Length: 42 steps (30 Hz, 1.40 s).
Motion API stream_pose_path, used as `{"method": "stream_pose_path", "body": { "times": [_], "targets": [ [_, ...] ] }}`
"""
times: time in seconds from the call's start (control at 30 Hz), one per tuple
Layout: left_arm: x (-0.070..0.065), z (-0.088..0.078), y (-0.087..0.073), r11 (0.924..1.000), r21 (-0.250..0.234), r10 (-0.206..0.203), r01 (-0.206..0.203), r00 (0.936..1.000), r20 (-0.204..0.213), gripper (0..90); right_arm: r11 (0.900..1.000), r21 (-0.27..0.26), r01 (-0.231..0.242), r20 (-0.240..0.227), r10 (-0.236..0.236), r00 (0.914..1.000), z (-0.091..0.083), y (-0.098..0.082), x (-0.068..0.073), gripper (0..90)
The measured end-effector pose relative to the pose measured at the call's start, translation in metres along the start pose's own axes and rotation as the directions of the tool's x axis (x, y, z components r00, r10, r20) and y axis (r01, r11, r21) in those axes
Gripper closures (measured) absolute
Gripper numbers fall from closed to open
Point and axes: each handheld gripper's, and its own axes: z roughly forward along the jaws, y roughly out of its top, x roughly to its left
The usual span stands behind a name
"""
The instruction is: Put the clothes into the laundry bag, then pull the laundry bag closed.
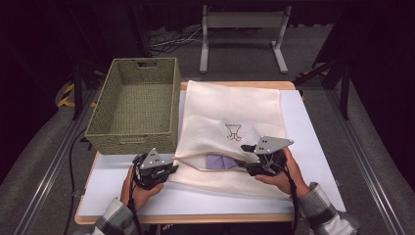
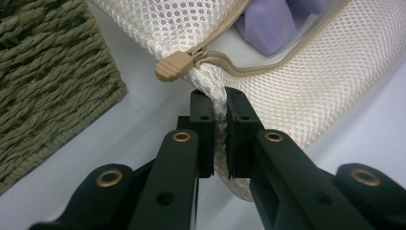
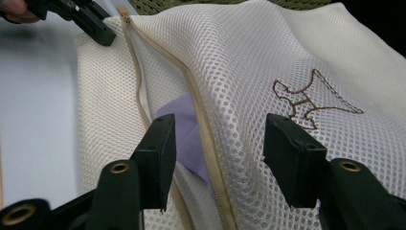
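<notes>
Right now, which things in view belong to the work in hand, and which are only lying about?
In the work: mesh laundry bag; its zipper; purple cloth inside; left gripper pinching the bag's corner; right gripper, open.
Lying about: woven basket; metal stand.

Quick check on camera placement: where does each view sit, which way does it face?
High view: fixed above the person's side, looking forward and down on the table, wicker basket and mesh laundry bag; both hands, plaid sleeves and grippers show.
Left gripper view: rides the left gripper, looking along its fingers, shut on the bag's corner below the zipper pull.
Right gripper view: rides the right gripper, fingers apart over the open zipper.
Shared: both gripper views show the purple cloth inside.
</notes>
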Motion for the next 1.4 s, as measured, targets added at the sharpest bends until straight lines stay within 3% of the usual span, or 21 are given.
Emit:
{"method": "stream_pose_path", "body": {
  "times": [0.1,0.43,0.83,1.03,1.23,1.4],
  "targets": [
    [0.0,0.0,0.001,0.9999,-0.003,0.012,-0.012,0.9999,-0.004,84.2,1.0,-0.004,0.02,0.019,-0.02,0.9996,-0.005,0.004,0.001,42.5],
    [-0.006,0.0,0.001,0.9972,-0.003,0.075,-0.075,0.997,-0.022,84.2,1.0,-0.023,0.008,0.055,-0.006,0.9985,-0.009,0.007,-0.001,37.6],
    [-0.003,0.0,0.0,0.9995,-0.013,0.028,-0.028,0.9996,0.001,84.3,1.0,-0.02,-0.01,0.054,0.011,0.9985,-0.006,0.006,-0.004,36.7],
    [-0.004,-0.001,0.001,0.9993,-0.025,0.027,-0.027,0.9996,0.005,84.3,0.999,-0.022,-0.024,0.087,0.026,0.9959,-0.005,0.005,-0.005,41.4],
    [-0.004,-0.006,0.001,0.998,-0.063,0.009,-0.008,0.9998,0.02,84.3,0.998,-0.05,-0.037,0.081,0.041,0.9959,-0.007,0.006,-0.003,46.4],
    [-0.005,-0.009,0.003,0.9967,-0.081,0.007,-0.005,0.9998,0.016,84.3,0.997,-0.07,-0.029,0.052,0.033,0.9981,-0.005,0.014,0.003,60.5]
  ]
}}
